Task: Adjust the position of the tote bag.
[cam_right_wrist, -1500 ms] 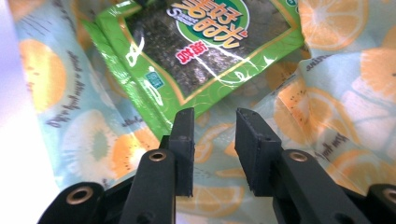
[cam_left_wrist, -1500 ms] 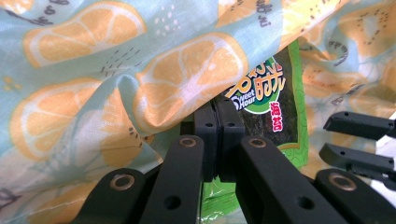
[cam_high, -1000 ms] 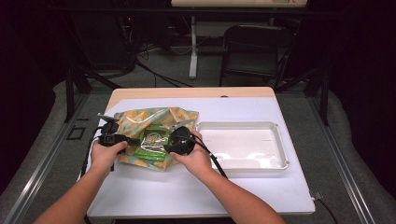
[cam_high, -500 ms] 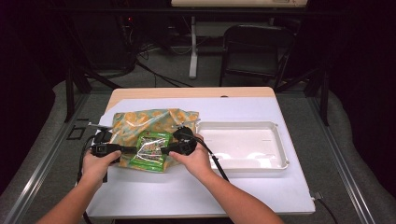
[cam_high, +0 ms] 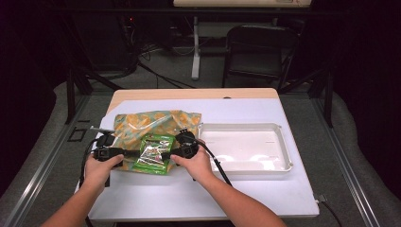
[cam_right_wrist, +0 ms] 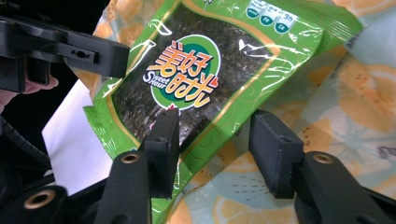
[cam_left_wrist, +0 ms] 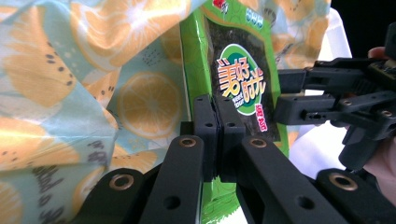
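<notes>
- The left gripper (cam_left_wrist: 215, 122) has its two black jaws pressed together on the near edge of a green snack packet (cam_left_wrist: 238, 79); in the left gripper view the foil edge runs right into the seam between the pads.
- In the high view the left gripper (cam_high: 126, 152) sits at the packet's left edge, with the person's left hand (cam_high: 100, 166) around its body.
- The right gripper (cam_right_wrist: 217, 149) stands with its jaws apart; they have just been opening and then eased in slightly. In the right gripper view one finger (cam_right_wrist: 163, 140) lies over the packet's lower edge, the other rests over the cloth beside it, and the packet's corner is in the gap between them. The pads are not squeezing the packet.
- In the high view the right gripper (cam_high: 171, 152) is at the packet's right edge, held by the right hand (cam_high: 196, 163).
- The green snack packet (cam_high: 153, 153) lies flat between the two grippers, towards the front left of the worktop (cam_high: 213, 194). It has a dark window and a round label with orange lettering.
- Under and behind the packet lies a crumpled cloth (cam_high: 151, 124) printed with orange slices on pale blue.
- Just to the right of the cloth sits a shallow white tray (cam_high: 283, 146), apart from the packet.
- Beyond the far edge of the worktop stands a dark chair (cam_high: 257, 47).
</notes>
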Motion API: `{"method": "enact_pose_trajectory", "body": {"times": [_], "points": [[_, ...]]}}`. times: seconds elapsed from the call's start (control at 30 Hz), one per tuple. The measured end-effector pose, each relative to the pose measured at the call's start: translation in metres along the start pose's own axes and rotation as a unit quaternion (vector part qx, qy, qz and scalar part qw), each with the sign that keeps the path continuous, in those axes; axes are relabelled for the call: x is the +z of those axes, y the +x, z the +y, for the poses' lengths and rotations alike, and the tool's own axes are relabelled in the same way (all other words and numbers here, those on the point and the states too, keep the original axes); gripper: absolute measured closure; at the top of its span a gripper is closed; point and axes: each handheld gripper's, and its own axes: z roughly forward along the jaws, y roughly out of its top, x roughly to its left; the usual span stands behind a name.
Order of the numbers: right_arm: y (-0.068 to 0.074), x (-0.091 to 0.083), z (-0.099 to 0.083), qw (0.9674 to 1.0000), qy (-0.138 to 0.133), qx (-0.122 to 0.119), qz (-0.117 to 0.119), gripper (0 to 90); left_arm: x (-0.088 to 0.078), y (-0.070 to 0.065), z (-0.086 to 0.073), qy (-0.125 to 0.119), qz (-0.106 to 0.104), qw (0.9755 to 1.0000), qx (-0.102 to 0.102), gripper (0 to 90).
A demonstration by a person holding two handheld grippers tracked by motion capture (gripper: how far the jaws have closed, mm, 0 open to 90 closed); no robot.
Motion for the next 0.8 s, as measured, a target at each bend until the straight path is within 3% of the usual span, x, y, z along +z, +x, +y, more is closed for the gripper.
{"method": "enact_pose_trajectory", "body": {"times": [0.13,0.17,0.4,0.47,0.8], "points": [[0.001,-0.004,0.001,1.0,-0.004,0.0,-0.002,56.7,0.0,-0.004,0.0,-0.005,0.006,1.0,0.002,89.1],[0.001,-0.004,0.001,1.0,-0.004,0.0,-0.001,57.1,0.0,-0.005,0.001,-0.003,0.014,0.9998,0.015,89.0],[0.003,-0.007,0.002,0.9999,-0.01,-0.002,-0.004,57.9,-0.002,-0.009,0.001,-0.006,0.015,0.9998,0.014,88.7],[0.004,-0.009,0.003,0.9999,-0.014,-0.003,-0.004,58.4,-0.004,-0.015,0.002,-0.014,0.025,0.9991,0.031,88.6],[0.012,-0.021,0.005,0.9993,-0.036,-0.011,-0.005,59.6,-0.015,-0.03,0.003,-0.038,0.02,0.998,0.048,88.5]]}}
